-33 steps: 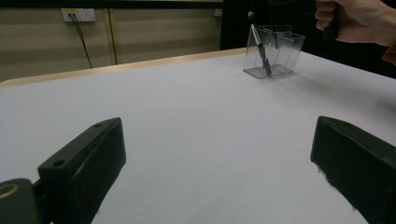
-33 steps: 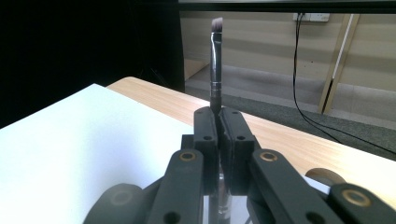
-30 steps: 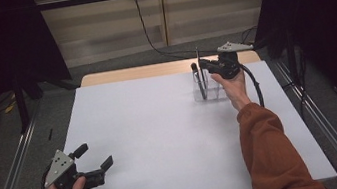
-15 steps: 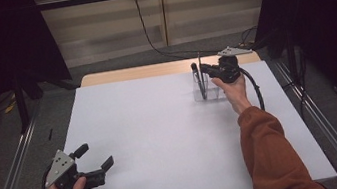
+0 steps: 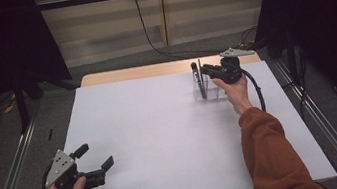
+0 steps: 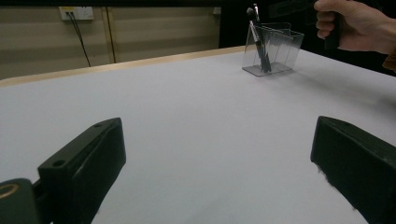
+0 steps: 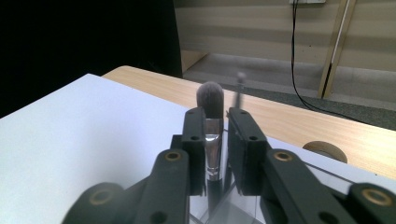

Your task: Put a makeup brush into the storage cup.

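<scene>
High view, nearest: the left hand-held gripper (image 5: 96, 159) rests at the near left corner of the tabletop (image 5: 163, 140), jaws spread wide, nothing between them.
Left-side risk: little; it lies well apart from the work, so it could only interfere if it swings across.
Middle ground: bare white tabletop between the two hands.
Far right: the right hand-held gripper (image 7: 217, 140) stands at the clear holder (image 6: 275, 51), jaws narrow, and they have just been opening a little.
Brush position: the makeup brush (image 7: 211, 126) stands upright between the jaws with its bristles up and its handle down in the clear holder, beside a second thin brush (image 7: 239, 91).
Grip state: a gap shows on the right side of the ferrule; the left pad looks close against it, though contact cannot be confirmed.
Main risk: pulling back sideways may drag the makeup brush and tip the light holder, because the jaws sit so close.
Second risk: the trailing cable (image 5: 256, 89) could catch the holder's edge.
</scene>
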Action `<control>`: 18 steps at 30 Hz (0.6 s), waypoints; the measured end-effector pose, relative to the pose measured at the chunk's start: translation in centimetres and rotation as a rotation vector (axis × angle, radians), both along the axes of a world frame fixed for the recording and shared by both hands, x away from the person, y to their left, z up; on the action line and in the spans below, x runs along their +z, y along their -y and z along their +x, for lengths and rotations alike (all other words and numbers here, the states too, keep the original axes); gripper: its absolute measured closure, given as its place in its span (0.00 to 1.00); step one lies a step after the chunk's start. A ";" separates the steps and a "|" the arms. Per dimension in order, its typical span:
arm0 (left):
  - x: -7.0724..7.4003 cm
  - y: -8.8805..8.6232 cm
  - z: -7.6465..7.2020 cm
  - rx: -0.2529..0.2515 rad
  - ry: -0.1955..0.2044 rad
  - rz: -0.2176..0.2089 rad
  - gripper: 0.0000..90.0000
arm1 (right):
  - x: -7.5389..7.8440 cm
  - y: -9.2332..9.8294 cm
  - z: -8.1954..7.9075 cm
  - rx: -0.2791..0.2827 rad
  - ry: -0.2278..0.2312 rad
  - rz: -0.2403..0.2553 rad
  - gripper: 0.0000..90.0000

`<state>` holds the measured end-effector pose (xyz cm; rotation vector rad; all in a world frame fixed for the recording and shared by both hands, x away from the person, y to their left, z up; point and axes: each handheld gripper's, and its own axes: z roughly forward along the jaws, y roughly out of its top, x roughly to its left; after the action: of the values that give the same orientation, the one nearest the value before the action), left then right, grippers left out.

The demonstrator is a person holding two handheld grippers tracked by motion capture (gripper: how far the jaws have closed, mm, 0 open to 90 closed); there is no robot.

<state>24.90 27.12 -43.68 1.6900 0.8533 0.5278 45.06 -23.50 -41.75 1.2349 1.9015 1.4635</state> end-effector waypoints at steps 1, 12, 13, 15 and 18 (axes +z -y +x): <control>0.0 0.0 0.0 0.000 -0.001 0.002 0.04 | 0.0 0.0 0.0 0.000 0.002 -0.004 0.80; 0.0 -0.1 0.1 0.011 -0.005 -0.007 0.04 | 0.4 0.2 -0.4 -0.002 0.023 -0.003 0.46; 0.0 -0.1 0.2 0.011 -0.004 -0.005 0.04 | 0.5 0.2 -0.5 -0.004 0.026 -0.003 0.44; 0.0 0.0 0.3 0.014 -0.006 -0.007 0.04 | 0.5 0.1 -0.5 0.003 0.027 -0.008 0.40; 0.0 0.1 0.4 0.013 -0.008 -0.008 0.04 | 0.5 0.1 -0.6 0.004 0.027 -0.014 0.32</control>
<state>25.28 27.02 -43.71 1.6812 0.8716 0.5266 44.49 -23.58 -41.23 1.1998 1.8950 1.4586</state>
